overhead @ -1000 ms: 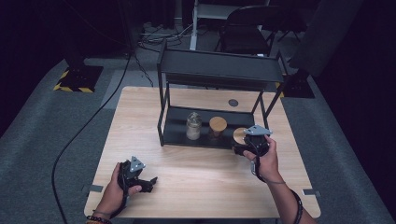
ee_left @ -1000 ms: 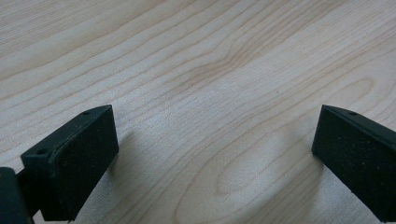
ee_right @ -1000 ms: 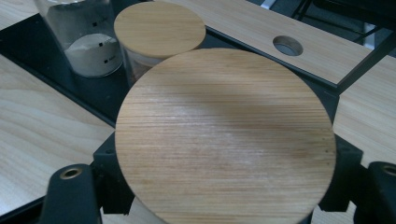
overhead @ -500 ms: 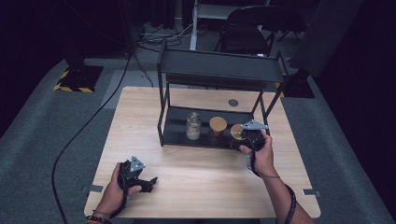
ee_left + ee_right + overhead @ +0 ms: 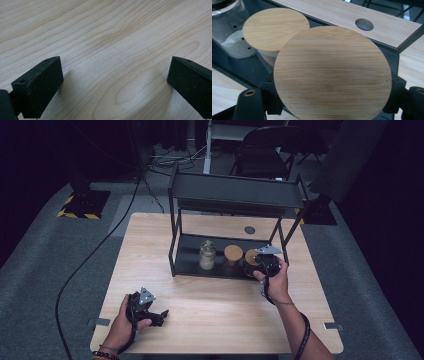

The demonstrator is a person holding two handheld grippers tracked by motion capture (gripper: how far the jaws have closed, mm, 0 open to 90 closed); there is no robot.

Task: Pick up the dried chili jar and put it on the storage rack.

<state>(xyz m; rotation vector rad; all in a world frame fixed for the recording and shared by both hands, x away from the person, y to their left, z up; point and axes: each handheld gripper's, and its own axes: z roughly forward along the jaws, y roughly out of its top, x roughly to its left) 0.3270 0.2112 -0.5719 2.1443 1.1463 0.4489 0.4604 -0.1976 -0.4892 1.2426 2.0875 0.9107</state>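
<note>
Looking from the high view, your right gripper [image 5: 261,262] sits at the right end of the black rack [image 5: 235,195]'s lower shelf, clamped on a jar with a bamboo lid [image 5: 250,258], just right of a second lidded jar [image 5: 233,256] and a clear glass jar [image 5: 207,255]. Your hand covers most of the held jar, so its body and contents cannot be made out. Your left gripper [image 5: 150,309] rests on the table [image 5: 150,240] well in front of the rack.

From the left gripper view, its jaws stand spread wide over bare wood, holding nothing.

From the right gripper view, the bamboo lid [image 5: 332,72] hides the jar beneath; the jaws pinch from either side below it. Expect glass: rigid, smooth, breakable, with some weight. Grip the body under the lid, not the lid, which may lift off. Whether the base touches the shelf is hidden. The neighbouring lid [image 5: 275,28] is very close, perhaps touching.
</note>
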